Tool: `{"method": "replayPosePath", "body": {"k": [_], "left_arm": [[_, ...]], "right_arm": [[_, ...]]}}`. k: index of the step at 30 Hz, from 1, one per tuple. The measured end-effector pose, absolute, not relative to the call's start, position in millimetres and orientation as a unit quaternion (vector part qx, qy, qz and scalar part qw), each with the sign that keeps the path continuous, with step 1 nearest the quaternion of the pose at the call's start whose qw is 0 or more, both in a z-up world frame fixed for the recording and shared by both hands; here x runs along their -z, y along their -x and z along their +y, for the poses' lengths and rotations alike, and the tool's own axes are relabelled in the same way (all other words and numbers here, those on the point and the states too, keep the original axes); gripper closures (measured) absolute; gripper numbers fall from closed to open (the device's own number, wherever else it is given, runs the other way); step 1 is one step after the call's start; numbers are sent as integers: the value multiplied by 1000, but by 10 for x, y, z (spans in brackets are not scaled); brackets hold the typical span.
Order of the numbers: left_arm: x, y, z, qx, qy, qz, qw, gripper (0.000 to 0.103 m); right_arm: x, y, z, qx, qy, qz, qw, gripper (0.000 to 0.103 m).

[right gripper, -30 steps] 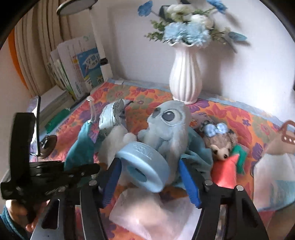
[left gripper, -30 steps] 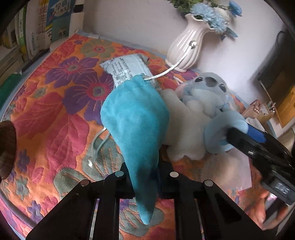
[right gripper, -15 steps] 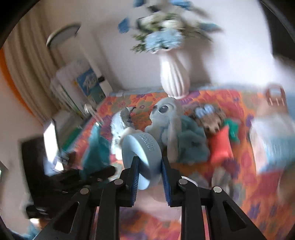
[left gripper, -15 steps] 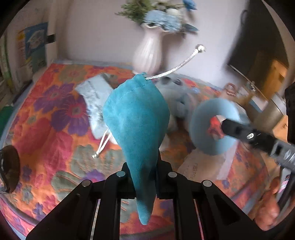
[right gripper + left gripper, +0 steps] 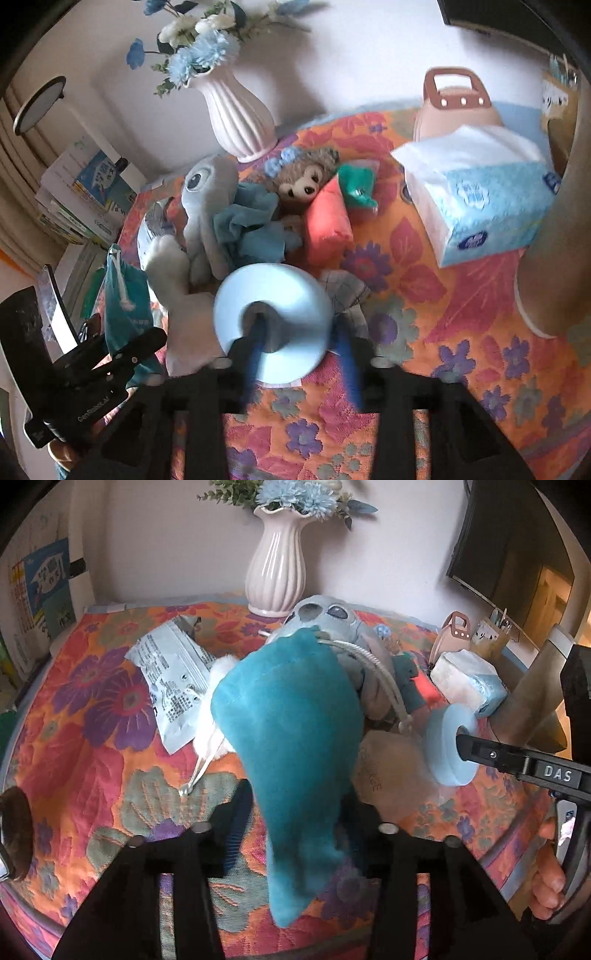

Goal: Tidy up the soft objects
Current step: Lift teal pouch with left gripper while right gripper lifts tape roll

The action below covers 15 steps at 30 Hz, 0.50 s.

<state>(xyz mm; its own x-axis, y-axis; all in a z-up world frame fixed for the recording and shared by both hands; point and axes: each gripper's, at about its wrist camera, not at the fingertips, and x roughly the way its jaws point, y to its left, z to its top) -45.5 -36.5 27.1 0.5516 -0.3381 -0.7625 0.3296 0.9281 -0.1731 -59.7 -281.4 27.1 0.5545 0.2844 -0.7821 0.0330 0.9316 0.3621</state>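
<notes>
Both items were lifted above the bench (image 5: 92,775): left gripper (image 5: 295,812) fingers clamped on the teal pouch (image 5: 291,731), right gripper (image 5: 299,343) fingers apparently gripping the blue ring (image 5: 273,317), each next needing a resting place.

White vase (image 5: 236,118) (blue flowers) stands behind the tissue box (image 5: 476,206).

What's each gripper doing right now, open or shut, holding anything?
Left gripper: shut on the teal drawstring pouch.
Right gripper: shut on the light blue foam ring.
</notes>
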Motion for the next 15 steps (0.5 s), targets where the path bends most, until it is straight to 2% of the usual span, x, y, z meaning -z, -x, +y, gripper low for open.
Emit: {"method": "replayPosePath", "body": {"k": [2, 3, 4, 5, 8, 15], "left_arm": [[-282, 475, -281, 204, 25, 427, 881, 33], [-296, 480, -229, 215, 43, 421, 880, 28], [-313, 485, -166, 228, 66, 416, 878, 27], [-328, 473, -78, 242, 94, 412, 874, 24], [-333, 407, -24, 247, 124, 413, 868, 24], [-288, 299, -349, 247, 96, 447, 854, 25]], "right_arm": [[-305, 625, -2828, -70, -169, 452, 873, 33], [-333, 649, -2841, -77, -170, 444, 877, 25], [-357, 661, -2844, -84, -172, 437, 879, 9], [-380, 675, -2840, -86, -175, 431, 881, 3], [-419, 682, -2728, -101, -164, 419, 887, 3], [-326, 631, -2425, -78, -82, 439, 892, 3]]}}
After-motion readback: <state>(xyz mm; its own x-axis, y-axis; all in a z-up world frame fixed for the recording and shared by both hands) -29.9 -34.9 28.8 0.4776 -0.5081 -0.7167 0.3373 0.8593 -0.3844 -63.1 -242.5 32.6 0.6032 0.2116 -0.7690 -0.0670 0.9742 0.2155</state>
